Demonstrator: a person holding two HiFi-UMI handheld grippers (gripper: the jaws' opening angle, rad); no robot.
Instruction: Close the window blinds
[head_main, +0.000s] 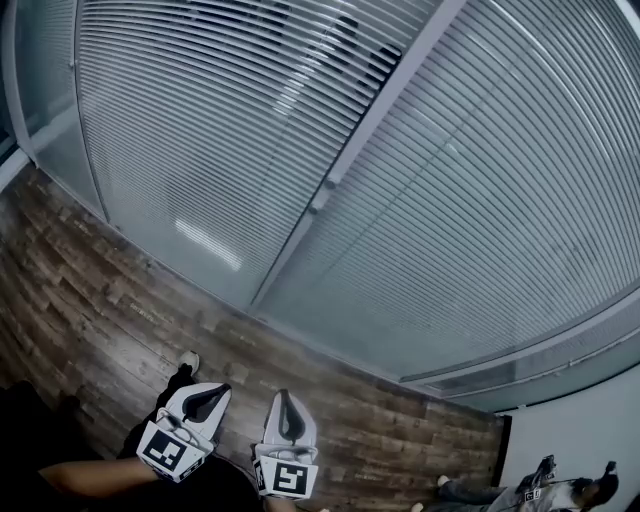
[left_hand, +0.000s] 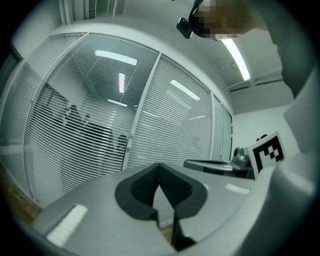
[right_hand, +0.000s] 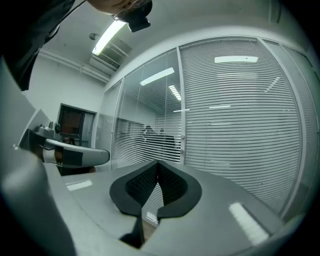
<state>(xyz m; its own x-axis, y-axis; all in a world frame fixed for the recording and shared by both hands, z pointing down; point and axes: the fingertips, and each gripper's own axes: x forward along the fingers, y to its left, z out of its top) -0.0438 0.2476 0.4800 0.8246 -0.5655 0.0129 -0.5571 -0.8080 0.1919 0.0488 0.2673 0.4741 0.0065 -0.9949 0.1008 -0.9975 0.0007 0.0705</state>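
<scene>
Slatted blinds cover a glass wall in two panels split by a pale upright post (head_main: 372, 120). The left panel (head_main: 200, 120) has its slats partly turned, and dark shapes show through near its top. The right panel (head_main: 480, 220) looks solid grey. Two small knobs (head_main: 330, 184) sit on the post. My left gripper (head_main: 205, 400) and right gripper (head_main: 288, 415) hang low over the floor, side by side and well back from the blinds. Each is shut with nothing between its jaws, as seen at the left gripper (left_hand: 160, 167) and the right gripper (right_hand: 158, 165).
The wood-pattern floor (head_main: 90, 300) runs along the foot of the glass wall. My shoe (head_main: 187, 361) shows just behind the left gripper. Another person (head_main: 540, 490) stands at the bottom right by a white wall. A dark doorway (right_hand: 75, 125) lies to the left.
</scene>
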